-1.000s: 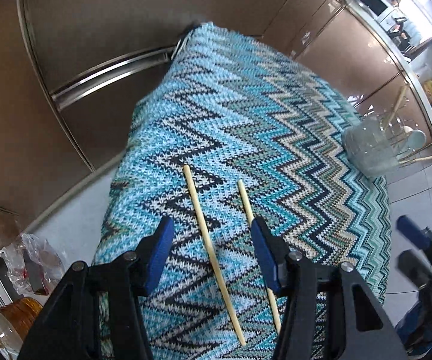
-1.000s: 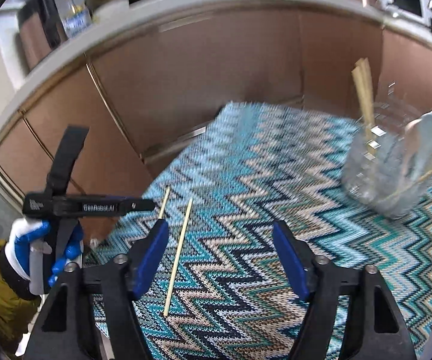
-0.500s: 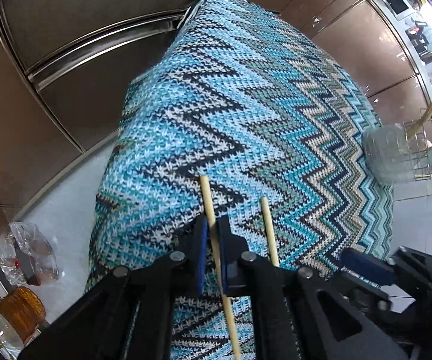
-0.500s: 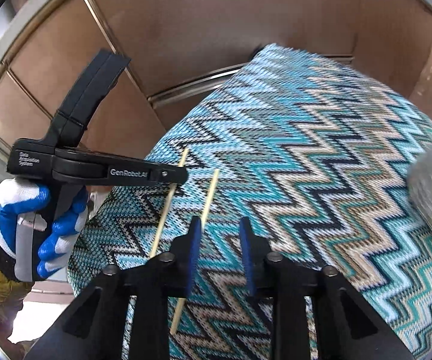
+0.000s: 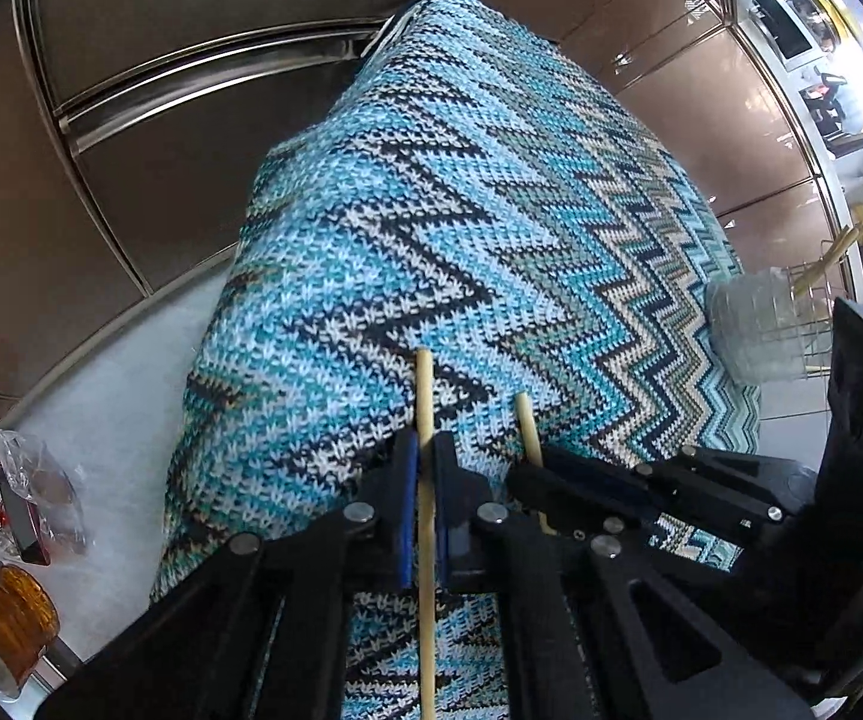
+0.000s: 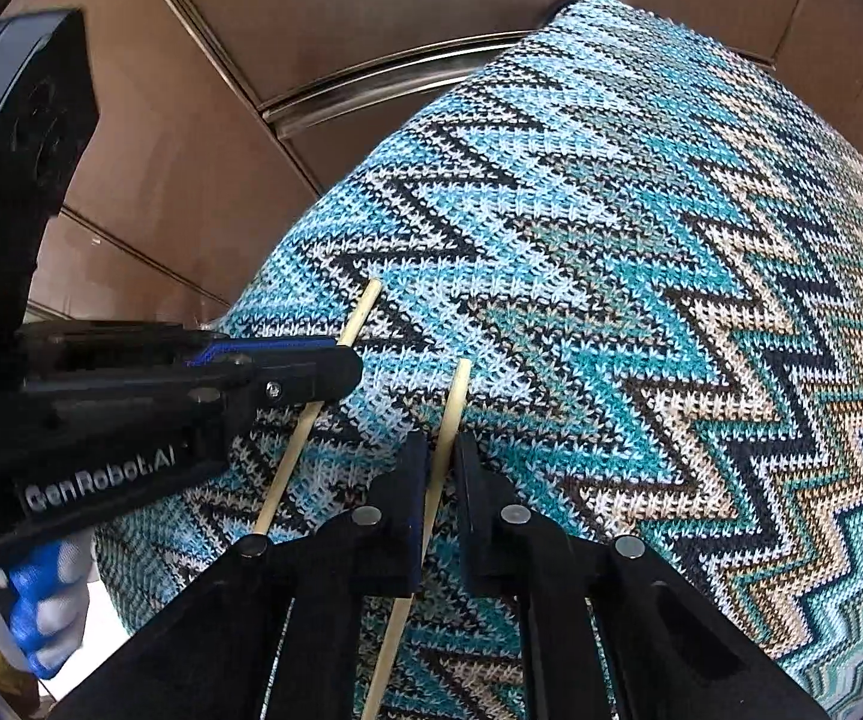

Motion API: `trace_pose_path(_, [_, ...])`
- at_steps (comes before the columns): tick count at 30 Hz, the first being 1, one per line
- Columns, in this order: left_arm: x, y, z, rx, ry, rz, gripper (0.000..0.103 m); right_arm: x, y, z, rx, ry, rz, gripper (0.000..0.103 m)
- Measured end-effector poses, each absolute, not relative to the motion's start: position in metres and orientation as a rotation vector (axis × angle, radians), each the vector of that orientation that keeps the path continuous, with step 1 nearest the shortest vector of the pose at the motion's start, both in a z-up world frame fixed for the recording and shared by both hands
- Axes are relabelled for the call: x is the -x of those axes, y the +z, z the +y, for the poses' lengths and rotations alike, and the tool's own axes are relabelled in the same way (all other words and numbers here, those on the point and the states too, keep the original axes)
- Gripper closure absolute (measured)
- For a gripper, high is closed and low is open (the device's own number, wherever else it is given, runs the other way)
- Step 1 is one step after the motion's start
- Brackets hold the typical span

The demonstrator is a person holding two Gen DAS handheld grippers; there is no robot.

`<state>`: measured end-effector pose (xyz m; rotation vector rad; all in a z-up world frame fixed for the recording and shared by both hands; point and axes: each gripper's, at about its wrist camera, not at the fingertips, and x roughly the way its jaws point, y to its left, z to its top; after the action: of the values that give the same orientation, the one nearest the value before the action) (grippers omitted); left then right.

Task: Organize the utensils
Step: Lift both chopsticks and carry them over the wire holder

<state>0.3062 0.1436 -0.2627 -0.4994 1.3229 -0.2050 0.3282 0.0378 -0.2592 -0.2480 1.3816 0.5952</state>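
Two wooden chopsticks lie side by side, apart, on the zigzag-knit cloth [image 5: 491, 192] at its near end, and I have a gripper on each. The left chopstick [image 5: 425, 396] sits between the blue pads of my left gripper [image 5: 424, 450], the jaws drawn in to a narrow slot that pinches the stick. The right chopstick [image 6: 454, 396] sits likewise in my right gripper [image 6: 442, 450], jaws nearly together and clamped on it. From the right wrist view, the left gripper's black body crosses over its own stick just beside mine, held by a blue-and-white gloved hand [image 6: 41, 594]. At the cloth's far right end stands a clear glass holder [image 5: 755, 330] with more sticks in it. Beyond the cloth's far edge run brown cabinet doors [image 5: 161, 138]; off its left side, crumpled plastic wrap [image 5: 23, 492] lies on a pale floor
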Motion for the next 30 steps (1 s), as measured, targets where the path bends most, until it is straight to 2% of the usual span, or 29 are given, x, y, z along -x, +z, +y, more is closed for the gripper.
trace_pose_path(8, [-0.290, -0.245, 0.143, 0.487, -0.184, 1.253, 0.099, -0.313, -0.223, 0.004, 0.176, 0.600, 1.288, 0.097])
trace_pose_path(18, [-0.248, -0.172, 0.110, 0.365, -0.190, 1.043, 0.099, -0.253, -0.154, -0.063, 0.064, 0.606, 1.060, 0.098])
trace_pose_path(30, [-0.216, -0.082, 0.030, 0.305, -0.228, 0.798, 0.099, -0.186, -0.102, -0.174, -0.097, 0.553, 0.792, 0.098])
